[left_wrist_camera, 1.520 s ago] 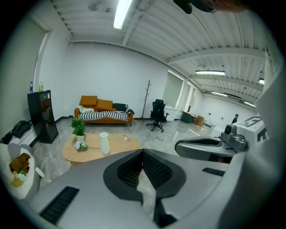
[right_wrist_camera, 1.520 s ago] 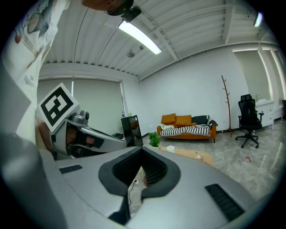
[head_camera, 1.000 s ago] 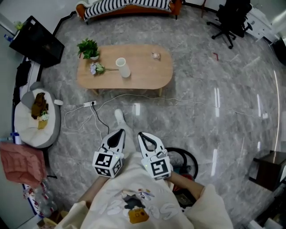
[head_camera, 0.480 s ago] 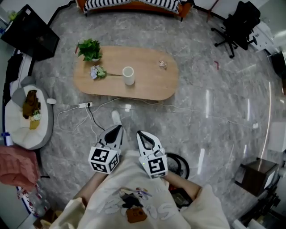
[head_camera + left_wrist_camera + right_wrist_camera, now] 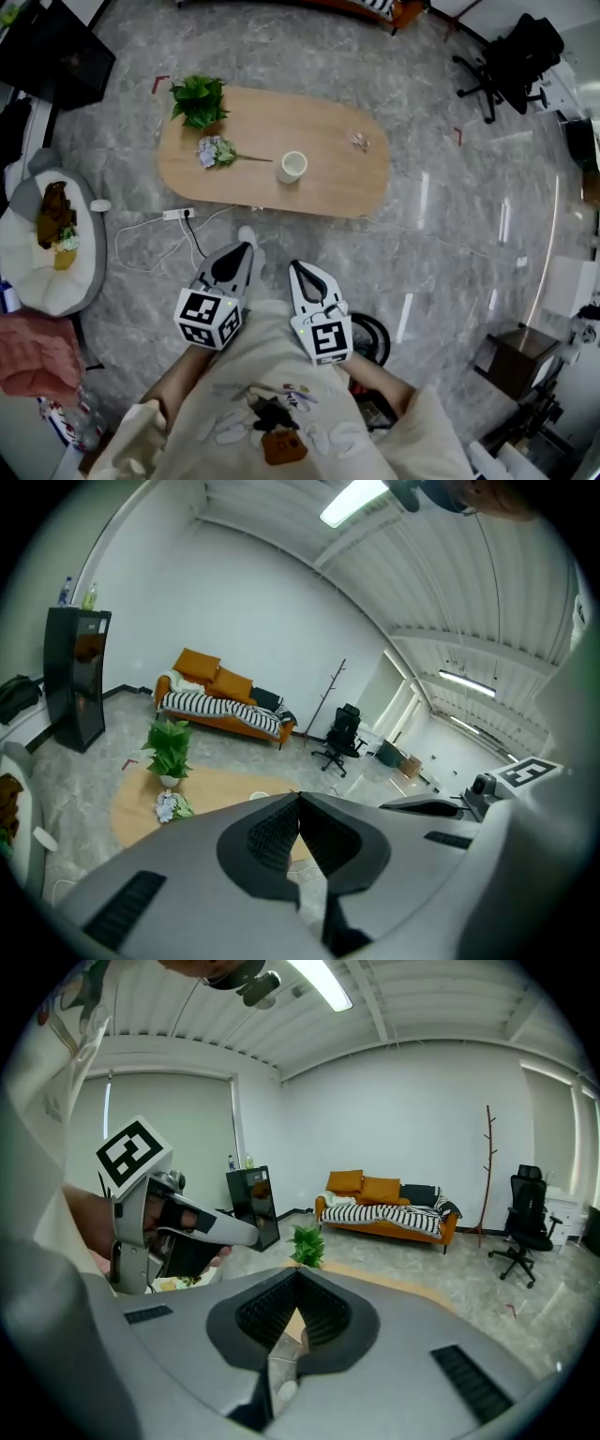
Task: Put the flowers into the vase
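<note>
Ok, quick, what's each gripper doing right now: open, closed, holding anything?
Left gripper: closed, jaws together, holding nothing.
Right gripper: closed, jaws together, holding nothing.

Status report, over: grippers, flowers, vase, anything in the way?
Shut and empty: left gripper, right gripper; both short of table. On it: flowers lying beside vase. Floor ahead: power strip.

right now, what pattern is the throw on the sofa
Black and white stripes on the throw, over an orange sofa; clearest in the right gripper view.
</note>
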`<state>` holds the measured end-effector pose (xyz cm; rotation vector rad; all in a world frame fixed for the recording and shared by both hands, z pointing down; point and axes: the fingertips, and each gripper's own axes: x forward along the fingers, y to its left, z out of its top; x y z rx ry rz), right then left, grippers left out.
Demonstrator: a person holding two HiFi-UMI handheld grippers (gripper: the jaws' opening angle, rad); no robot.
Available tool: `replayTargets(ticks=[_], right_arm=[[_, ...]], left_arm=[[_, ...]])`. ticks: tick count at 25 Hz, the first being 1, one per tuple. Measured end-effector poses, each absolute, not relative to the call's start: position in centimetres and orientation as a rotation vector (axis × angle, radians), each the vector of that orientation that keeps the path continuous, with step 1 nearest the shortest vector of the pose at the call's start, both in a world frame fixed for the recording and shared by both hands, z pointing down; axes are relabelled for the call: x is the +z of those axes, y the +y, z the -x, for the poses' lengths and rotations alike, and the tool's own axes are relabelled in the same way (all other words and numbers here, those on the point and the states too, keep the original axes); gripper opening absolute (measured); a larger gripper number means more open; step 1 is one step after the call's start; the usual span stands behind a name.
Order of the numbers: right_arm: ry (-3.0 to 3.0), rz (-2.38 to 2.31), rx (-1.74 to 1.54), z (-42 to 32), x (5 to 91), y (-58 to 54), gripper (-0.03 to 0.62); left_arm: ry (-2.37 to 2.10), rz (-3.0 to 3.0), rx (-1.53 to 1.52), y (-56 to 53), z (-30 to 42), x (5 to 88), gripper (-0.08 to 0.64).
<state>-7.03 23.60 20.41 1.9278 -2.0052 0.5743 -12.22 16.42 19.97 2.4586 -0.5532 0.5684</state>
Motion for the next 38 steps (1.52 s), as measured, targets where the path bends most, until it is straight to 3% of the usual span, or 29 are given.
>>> replayTargets(ticks=[14, 29, 38], right_arm=[[-2.029, -1.822, 0.629, 6.7, 21.2, 15.1, 0.006], [-2.149, -1.618, 0.702, -1.1, 24.9, 11.9, 0.005], [-2.199, -1.550, 0.709, -2.7, 27.4, 9.8, 0.006]], left_arm=[[-0.580, -2.354, 0.561, 9.1, 12.3, 21.3, 0.008], [-0.702, -2.154, 0.594, 7.4, 5.1, 25.6, 0.008], [-0.760, -2.025, 0.573, 7.0, 4.4, 29.7, 0.008]])
